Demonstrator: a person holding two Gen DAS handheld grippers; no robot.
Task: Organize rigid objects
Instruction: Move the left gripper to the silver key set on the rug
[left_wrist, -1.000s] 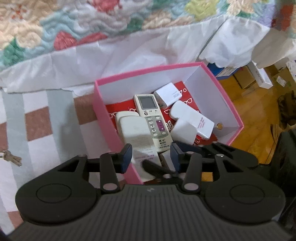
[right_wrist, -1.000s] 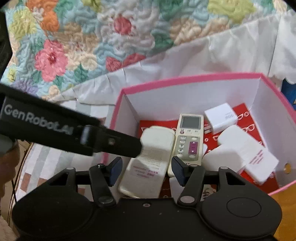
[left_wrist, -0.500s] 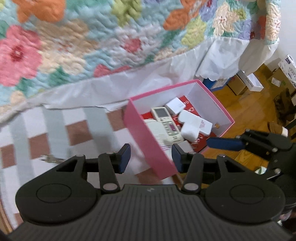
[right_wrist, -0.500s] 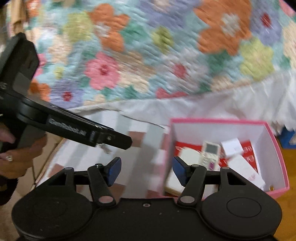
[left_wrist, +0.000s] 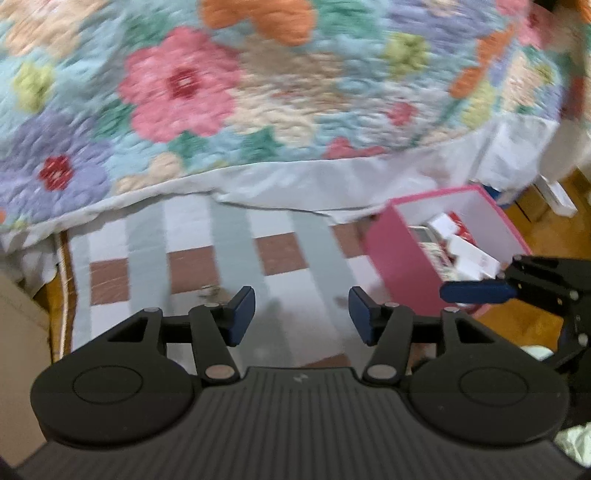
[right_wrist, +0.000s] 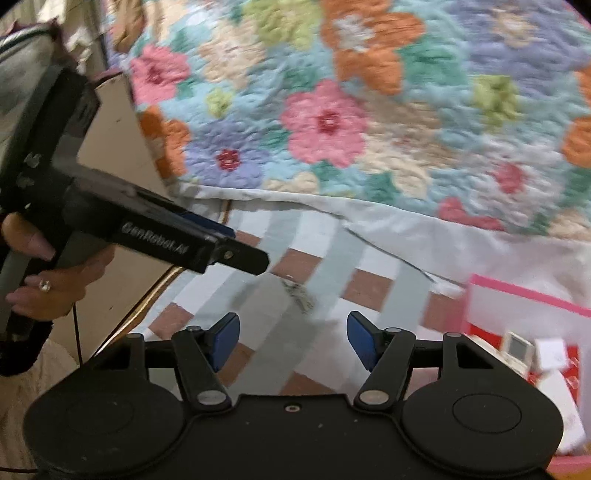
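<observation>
**Both grippers empty above the checked mat, keys left to collect**

We work on a floor mat (left_wrist: 236, 254) of white, grey and brown checks, laid against a bed draped in a flowered quilt (left_wrist: 258, 92) with a white skirt hanging below it. Taking the pink box (left_wrist: 399, 258) as our landmark: it sits at the mat's right end, partly over bare wood floor, and it already holds a remote (right_wrist: 517, 352) and several white blocks (right_wrist: 552, 354), so we judge most of the sorting done.

A small metal bunch, probably keys (right_wrist: 297, 291), lies well to the left of the box on the mat; it is blurred, so we can't be sure what it is. It seems the last loose item.

Our left gripper (left_wrist: 301, 314) hovers above the mat to the left of the box, fingers spread wide, holding nothing, with the keys just beyond its left fingertip. Our right gripper (right_wrist: 293, 339) is likewise spread and empty, nearer the box. Nothing lies between the keys and the box; only the box's tall near wall must be cleared. A brown board (right_wrist: 122, 147) stands far left of the box.
</observation>
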